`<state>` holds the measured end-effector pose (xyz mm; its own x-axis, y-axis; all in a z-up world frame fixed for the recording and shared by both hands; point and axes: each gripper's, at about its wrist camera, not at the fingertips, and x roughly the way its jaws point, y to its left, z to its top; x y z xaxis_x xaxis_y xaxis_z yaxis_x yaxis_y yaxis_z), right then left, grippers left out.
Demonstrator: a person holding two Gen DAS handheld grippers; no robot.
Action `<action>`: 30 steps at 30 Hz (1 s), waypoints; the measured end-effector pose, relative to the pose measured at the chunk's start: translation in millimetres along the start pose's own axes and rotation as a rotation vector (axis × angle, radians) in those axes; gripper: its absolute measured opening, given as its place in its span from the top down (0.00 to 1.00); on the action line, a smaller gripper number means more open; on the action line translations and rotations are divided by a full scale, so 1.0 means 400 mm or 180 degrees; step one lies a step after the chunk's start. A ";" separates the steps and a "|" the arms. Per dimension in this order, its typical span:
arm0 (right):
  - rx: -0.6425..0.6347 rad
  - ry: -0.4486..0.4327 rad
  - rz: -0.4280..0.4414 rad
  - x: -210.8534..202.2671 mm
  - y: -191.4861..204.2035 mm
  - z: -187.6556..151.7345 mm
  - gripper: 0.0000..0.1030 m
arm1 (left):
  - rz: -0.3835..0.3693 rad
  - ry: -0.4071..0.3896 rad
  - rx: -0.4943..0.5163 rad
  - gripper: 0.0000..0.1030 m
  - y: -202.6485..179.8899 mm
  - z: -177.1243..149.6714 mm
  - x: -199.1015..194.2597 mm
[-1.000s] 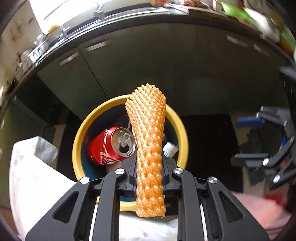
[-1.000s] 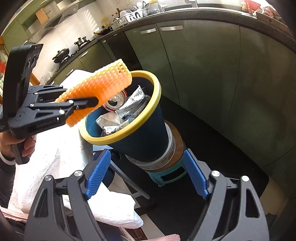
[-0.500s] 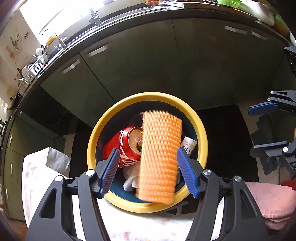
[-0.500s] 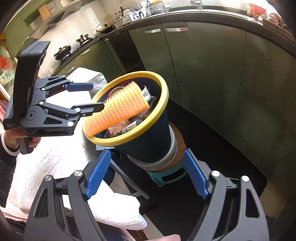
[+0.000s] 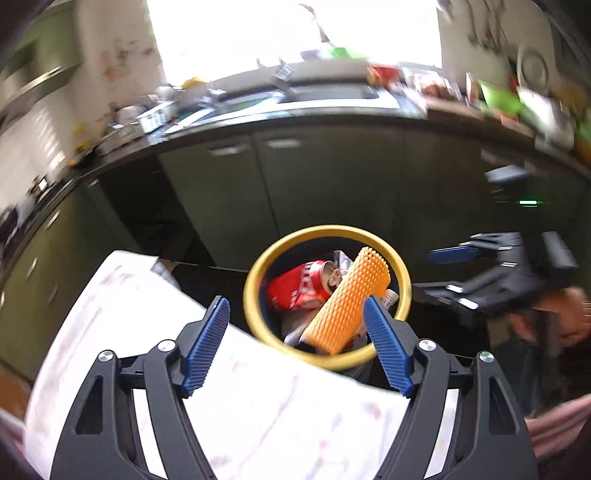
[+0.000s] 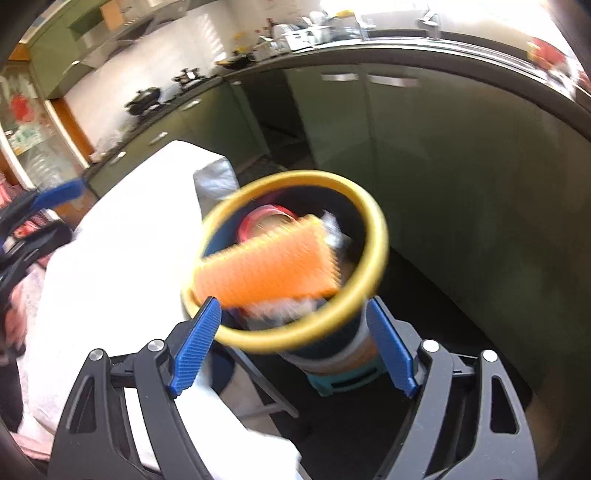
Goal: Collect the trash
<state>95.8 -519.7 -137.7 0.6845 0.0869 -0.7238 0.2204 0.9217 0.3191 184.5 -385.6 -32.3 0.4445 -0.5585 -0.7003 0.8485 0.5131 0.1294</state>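
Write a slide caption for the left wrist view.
Left gripper opening above the yellow-rimmed bin, orange foam net lying inside by a red can.

strong daylight from the window [image 5: 295, 33] burns out to white glare, while the cabinets [image 5: 332, 192] below stay dim; motion blur everywhere (worst at the curved fisheye edges).

White cloth [image 5: 122, 295] covers table at left. Green cabinet doors [image 6: 424, 147] stand behind, dark countertop [image 5: 332, 110] above them. Teal stool [image 6: 343, 380] on dark floor. Black pan [image 6: 144, 98] on stove, far left.
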 end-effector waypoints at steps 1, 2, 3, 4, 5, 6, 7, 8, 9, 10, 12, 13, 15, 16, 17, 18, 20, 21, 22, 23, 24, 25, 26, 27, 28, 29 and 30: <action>-0.0041 0.0010 0.0085 0.019 0.016 0.019 0.26 | 0.0018 -0.0064 -0.0118 0.24 0.022 -0.026 -0.048; -0.0068 0.0021 0.0119 0.034 0.027 0.032 0.27 | 0.0059 -0.0122 -0.0237 0.24 0.045 -0.057 -0.095; -0.0105 0.0039 0.0119 0.053 0.040 0.048 0.28 | 0.0103 -0.0165 -0.0329 0.22 0.059 -0.082 -0.134; -0.0157 0.0060 0.0091 0.071 0.055 0.062 0.28 | 0.0167 -0.0231 -0.0470 0.18 0.079 -0.116 -0.183; -0.0223 0.0071 0.0044 0.092 0.071 0.077 0.28 | 0.0228 -0.0294 -0.0603 0.16 0.099 -0.152 -0.231; -0.0269 0.0084 -0.0041 0.113 0.082 0.089 0.28 | 0.0303 -0.0350 -0.0729 0.12 0.119 -0.182 -0.271; -0.0311 0.0114 -0.0167 0.133 0.089 0.095 0.28 | 0.0433 -0.0414 -0.0885 0.11 0.147 -0.223 -0.317; -0.0351 0.0147 -0.0293 0.149 0.096 0.097 0.28 | 0.0560 -0.0452 -0.1004 0.11 0.167 -0.259 -0.354; -0.0380 0.0184 -0.0409 0.164 0.099 0.096 0.28 | 0.0656 -0.0473 -0.1089 0.11 0.181 -0.289 -0.382; -0.0389 0.0268 -0.0529 0.184 0.099 0.088 0.28 | 0.0782 -0.0501 -0.1208 0.10 0.202 -0.328 -0.416; -0.0383 0.0433 -0.0581 0.207 0.098 0.065 0.28 | 0.0939 -0.0527 -0.1406 0.09 0.236 -0.392 -0.465; -0.0390 0.0503 -0.0578 0.214 0.102 0.054 0.28 | 0.0990 -0.0544 -0.1520 0.09 0.253 -0.427 -0.491; -0.0375 0.0503 -0.0610 0.204 0.104 0.045 0.28 | 0.1063 -0.0568 -0.1693 0.09 0.284 -0.481 -0.527; -0.0351 0.0411 -0.0602 0.179 0.109 0.047 0.28 | 0.1109 -0.0572 -0.1813 0.09 0.302 -0.514 -0.548; -0.0340 0.0326 -0.0574 0.153 0.118 0.048 0.28 | 0.1137 -0.0576 -0.1910 0.09 0.315 -0.536 -0.561; -0.0329 0.0215 -0.0521 0.114 0.132 0.049 0.28 | 0.1154 -0.0602 -0.2034 0.08 0.327 -0.564 -0.580; -0.0344 0.0016 -0.0385 0.033 0.167 0.041 0.28 | 0.1159 -0.0683 -0.2249 0.05 0.336 -0.615 -0.613; -0.0391 -0.0084 -0.0312 -0.013 0.190 0.031 0.28 | 0.1161 -0.0718 -0.2327 0.05 0.337 -0.635 -0.624; -0.0443 -0.0152 -0.0268 -0.045 0.214 0.022 0.28 | 0.1173 -0.0742 -0.2428 0.05 0.338 -0.657 -0.640; -0.0513 -0.0240 -0.0221 -0.093 0.243 0.003 0.27 | 0.1197 -0.0734 -0.2519 0.05 0.336 -0.679 -0.654; -0.0556 -0.0297 -0.0190 -0.124 0.259 -0.009 0.25 | 0.1225 -0.0715 -0.2595 0.05 0.332 -0.700 -0.668; -0.0610 -0.0370 -0.0145 -0.162 0.280 -0.024 0.23 | 0.1259 -0.0692 -0.2642 0.05 0.324 -0.719 -0.678; -0.0683 -0.0464 -0.0075 -0.211 0.306 -0.048 0.20 | 0.1302 -0.0663 -0.2669 0.05 0.317 -0.740 -0.690; -0.0744 -0.0523 -0.0035 -0.240 0.327 -0.056 0.17 | 0.1363 -0.0618 -0.2686 0.05 0.307 -0.754 -0.699; -0.0832 -0.0611 -0.0006 -0.282 0.350 -0.077 0.14 | 0.1440 -0.0565 -0.2690 0.05 0.290 -0.761 -0.707; -0.0883 -0.0689 -0.0008 -0.312 0.365 -0.093 0.09 | 0.1497 -0.0532 -0.2687 0.05 0.279 -0.772 -0.717; -0.0934 -0.0800 -0.0022 -0.347 0.382 -0.112 0.07 | 0.1549 -0.0504 -0.2679 0.05 0.266 -0.770 -0.719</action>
<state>3.5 -374.0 -15.9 0.8407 0.0185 -0.5413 0.0424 0.9941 0.0998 58.5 30.2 -33.4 0.7766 -0.2128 -0.5930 0.1087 0.9724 -0.2066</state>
